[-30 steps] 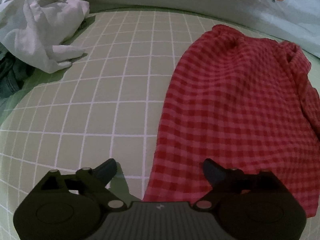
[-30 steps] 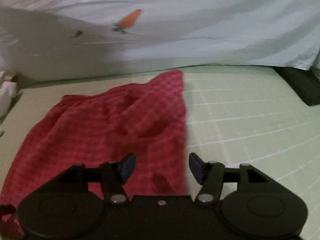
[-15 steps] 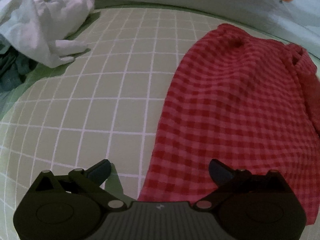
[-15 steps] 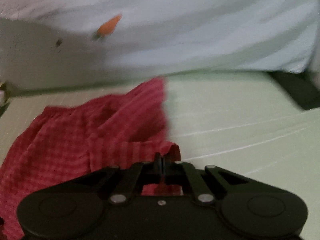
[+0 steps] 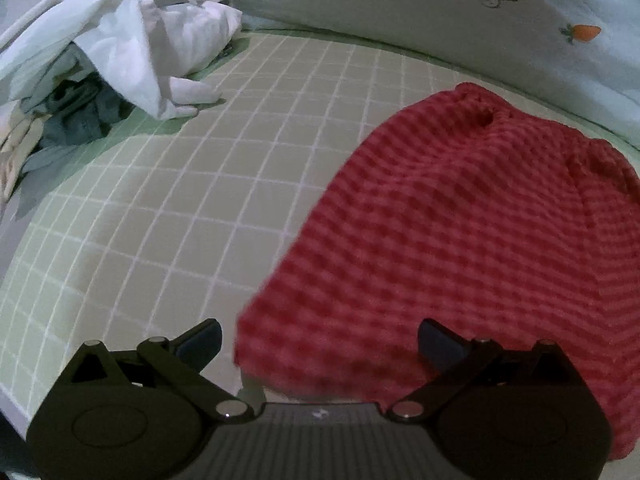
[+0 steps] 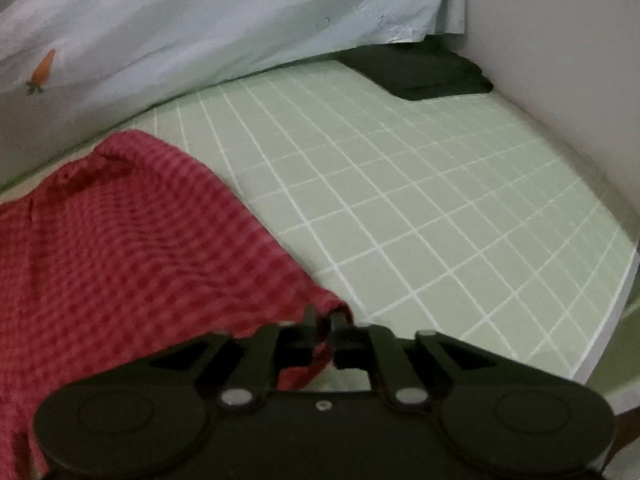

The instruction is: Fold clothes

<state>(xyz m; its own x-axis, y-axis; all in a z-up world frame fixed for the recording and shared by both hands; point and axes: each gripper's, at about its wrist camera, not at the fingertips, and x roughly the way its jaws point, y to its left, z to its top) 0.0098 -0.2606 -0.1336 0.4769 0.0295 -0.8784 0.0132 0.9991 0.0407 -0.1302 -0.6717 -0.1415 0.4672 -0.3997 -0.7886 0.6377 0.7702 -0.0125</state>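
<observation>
A red checked garment (image 5: pixel 460 220) lies spread on a pale green grid mat (image 5: pixel 180 200). My left gripper (image 5: pixel 320 340) is open wide just above the garment's near left corner, and the hem lies between its fingers without touching the pads. In the right wrist view the garment (image 6: pixel 120 240) fills the left side. My right gripper (image 6: pixel 322 320) pinches its near right edge, with a fold of red cloth caught between the nearly closed fingers. Its jaws are opening slightly while the cloth stays between them.
A heap of white clothes (image 5: pixel 132 40) and dark grey-blue ones (image 5: pixel 80 116) sits at the mat's far left. A pale blue sheet with carrot prints (image 6: pixel 200 20) lines the back. A folded black item (image 6: pixel 420 72) lies far right by a white wall (image 6: pixel 560 60). The mat's edge (image 6: pixel 600 340) runs along the right.
My right gripper shut on the garment's right edge and dragged it sideways to the right, smoothing the cloth. The left gripper shifted and rose, so the hem now lies between its open fingers.
</observation>
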